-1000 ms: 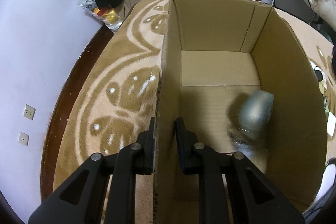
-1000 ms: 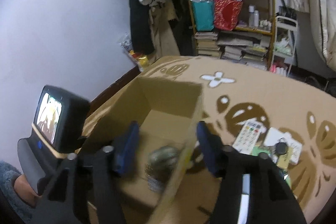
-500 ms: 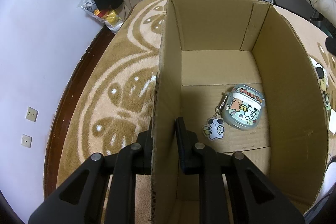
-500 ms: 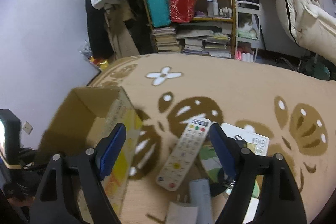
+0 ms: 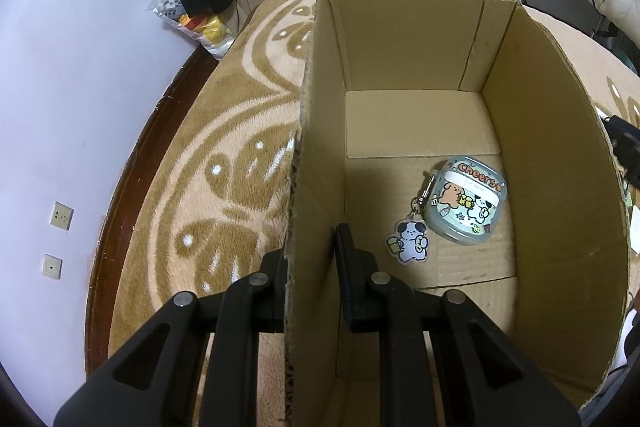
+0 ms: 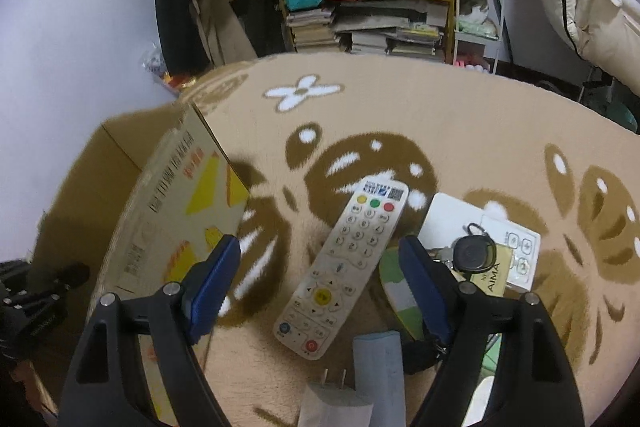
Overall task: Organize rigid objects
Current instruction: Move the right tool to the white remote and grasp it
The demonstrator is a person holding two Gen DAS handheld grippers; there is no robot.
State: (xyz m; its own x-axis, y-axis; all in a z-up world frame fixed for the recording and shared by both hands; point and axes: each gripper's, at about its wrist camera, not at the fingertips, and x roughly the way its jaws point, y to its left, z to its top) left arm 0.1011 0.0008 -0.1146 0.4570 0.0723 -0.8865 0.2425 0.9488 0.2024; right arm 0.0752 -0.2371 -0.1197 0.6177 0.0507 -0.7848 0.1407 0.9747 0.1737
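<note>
left gripper [image 5: 312, 259] clamped on cardboard box [image 5: 540, 155] wall, steadying it | earbud case [image 5: 466, 205] inside box | right gripper [image 6: 320, 275] jaws apart above remote [image 6: 344, 267] beside box, likely next pick

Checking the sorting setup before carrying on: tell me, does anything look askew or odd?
Nothing damaged or spilled. The remote lies diagonally on the rug, and the earbud case sits alone inside the cardboard box.

boxes: 1 [image 5: 400, 47] | earbud cases: 1 [image 5: 466, 205] | remotes: 1 [image 6: 344, 267]
</note>
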